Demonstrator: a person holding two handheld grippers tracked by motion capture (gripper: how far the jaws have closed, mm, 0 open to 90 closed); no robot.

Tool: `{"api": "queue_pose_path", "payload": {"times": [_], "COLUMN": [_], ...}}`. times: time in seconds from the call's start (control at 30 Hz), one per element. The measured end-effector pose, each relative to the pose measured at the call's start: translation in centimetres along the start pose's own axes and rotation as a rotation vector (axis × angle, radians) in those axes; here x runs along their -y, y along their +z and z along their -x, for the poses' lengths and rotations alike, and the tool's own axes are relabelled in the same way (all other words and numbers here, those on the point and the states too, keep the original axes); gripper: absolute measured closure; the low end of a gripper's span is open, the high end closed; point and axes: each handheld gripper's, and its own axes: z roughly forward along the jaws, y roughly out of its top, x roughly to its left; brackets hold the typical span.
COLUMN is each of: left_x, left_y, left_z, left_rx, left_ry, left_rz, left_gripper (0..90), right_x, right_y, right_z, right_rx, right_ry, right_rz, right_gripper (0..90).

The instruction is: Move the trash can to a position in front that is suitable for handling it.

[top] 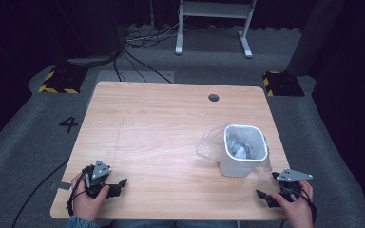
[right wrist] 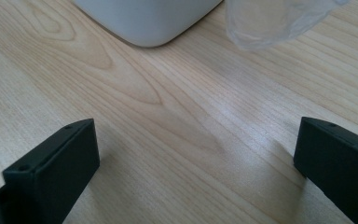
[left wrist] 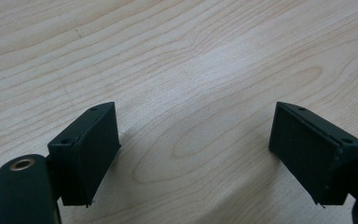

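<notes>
Both tongs gape empty: left gripper (top: pixel 117 183) at the table's (top: pixel 161 123) near-left corner, right gripper (top: pixel 262 194) near-right. A white bin (top: pixel 243 164) with clear liner (top: pixel 208 145) stands by the right edge.

The left gripper (top: pixel 115 183) is held in the left hand (top: pixel 89 199) at the table's (top: pixel 171 123) near left corner, its jaws spread wide with nothing between them. The right gripper (top: pixel 265 196) is held in the right hand (top: pixel 297 209) at the near right corner, jaws likewise spread and empty.
</notes>
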Motion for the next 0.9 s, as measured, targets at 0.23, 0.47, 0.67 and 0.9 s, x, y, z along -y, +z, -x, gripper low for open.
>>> {"api": "queue_pose_path", "payload": {"times": [0.23, 0.47, 0.67, 0.9], "left_x": [-0.1, -0.1, -0.1, -0.1], "left_y": [0.1, 0.1, 0.1, 0.1], "left_z": [0.0, 0.0, 0.0, 0.0], "left_rx": [-0.005, -0.006, -0.006, -0.001], "left_ry": [-0.002, -0.003, -0.003, -0.003], "left_rz": [-0.001, 0.001, 0.0, -0.001], "left_gripper": [14.8, 14.7, 14.8, 14.3], "right_x": [0.4, 0.9, 1.1, 0.9], "right_y": [-0.4, -1.0, -2.3, -3.8], "right_z": [-0.3, -0.6, -0.9, -2.3], "right_rx": [-0.035, -0.03, -0.106, -0.07], "right_ry": [-0.032, -0.016, 0.03, 0.075], "right_rz": [0.0, 0.023, 0.086, 0.145], "right_gripper": [0.1, 10.8, 20.5, 26.7]}}
